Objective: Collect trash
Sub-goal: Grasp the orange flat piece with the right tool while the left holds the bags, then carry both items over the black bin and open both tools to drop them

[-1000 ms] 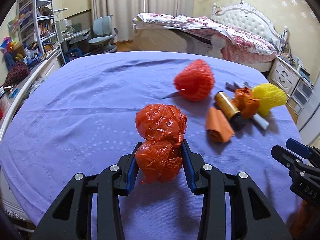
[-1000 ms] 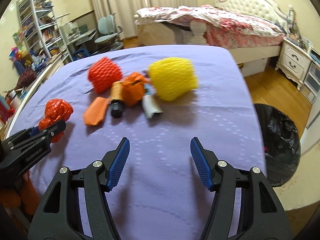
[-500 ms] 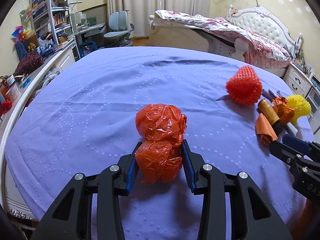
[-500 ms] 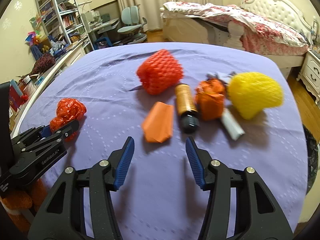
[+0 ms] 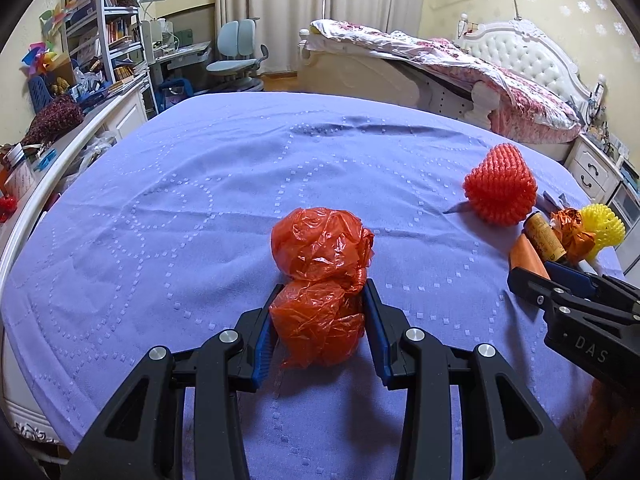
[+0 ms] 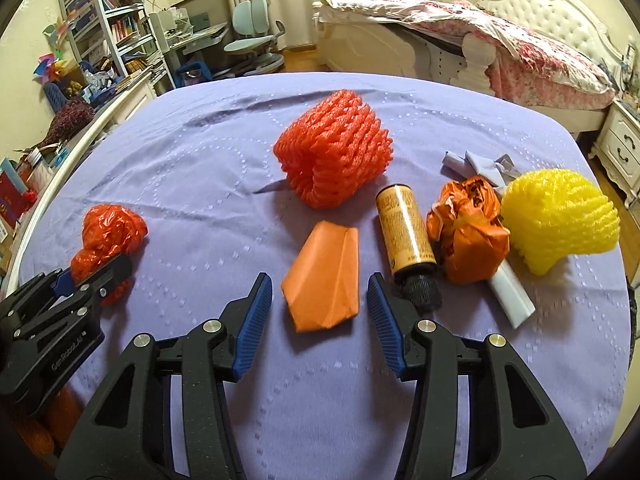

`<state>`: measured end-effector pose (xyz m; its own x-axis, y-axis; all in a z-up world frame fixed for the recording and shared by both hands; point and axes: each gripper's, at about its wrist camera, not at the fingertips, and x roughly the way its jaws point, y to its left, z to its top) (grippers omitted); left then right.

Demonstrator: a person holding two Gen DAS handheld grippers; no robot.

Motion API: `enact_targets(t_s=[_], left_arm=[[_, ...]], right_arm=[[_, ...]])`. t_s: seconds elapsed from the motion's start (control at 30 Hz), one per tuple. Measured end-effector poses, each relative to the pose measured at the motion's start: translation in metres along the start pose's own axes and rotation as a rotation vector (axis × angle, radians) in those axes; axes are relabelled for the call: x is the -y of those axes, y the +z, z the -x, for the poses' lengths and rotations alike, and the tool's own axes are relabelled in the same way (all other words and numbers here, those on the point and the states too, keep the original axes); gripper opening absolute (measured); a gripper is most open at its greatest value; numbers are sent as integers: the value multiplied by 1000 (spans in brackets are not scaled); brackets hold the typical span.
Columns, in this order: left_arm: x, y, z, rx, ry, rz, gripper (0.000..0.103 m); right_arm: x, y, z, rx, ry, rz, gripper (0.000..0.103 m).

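Note:
My left gripper [image 5: 320, 300] is shut on a crumpled red plastic bag [image 5: 320, 276], held at its near lobe on the purple tablecloth [image 5: 200, 208]; the bag also shows in the right wrist view [image 6: 108, 236]. My right gripper [image 6: 320, 296] is open, its jaws on either side of a folded orange paper [image 6: 326, 280] without touching it. Beside it lie a brown bottle [image 6: 406, 236], a crumpled orange wrapper [image 6: 466, 236], a white tube [image 6: 512, 292], a red foam net [image 6: 334, 152] and a yellow foam net [image 6: 556, 216].
Torn grey paper scraps [image 6: 480, 164] lie behind the orange wrapper. A bed [image 5: 460, 68] stands beyond the table, a white drawer unit [image 6: 620, 148] at the right, shelves and a desk chair [image 5: 236, 60] at the back left. The left gripper's body [image 6: 52, 320] sits at the table's left.
My right gripper has swung left from facing the yellow net and closed in over the folded orange paper, its jaws narrowing. My left gripper keeps its hold on the red bag and has turned leftward.

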<state>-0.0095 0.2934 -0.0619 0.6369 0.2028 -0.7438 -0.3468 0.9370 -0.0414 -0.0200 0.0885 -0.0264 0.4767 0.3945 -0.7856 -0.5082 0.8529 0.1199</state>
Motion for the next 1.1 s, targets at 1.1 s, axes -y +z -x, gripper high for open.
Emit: enact_targets(t_s=[1.1], left_arm=[[116, -30, 50, 68, -170, -118, 40]], right_arm=[[101, -75, 100, 122, -76, -104, 32]])
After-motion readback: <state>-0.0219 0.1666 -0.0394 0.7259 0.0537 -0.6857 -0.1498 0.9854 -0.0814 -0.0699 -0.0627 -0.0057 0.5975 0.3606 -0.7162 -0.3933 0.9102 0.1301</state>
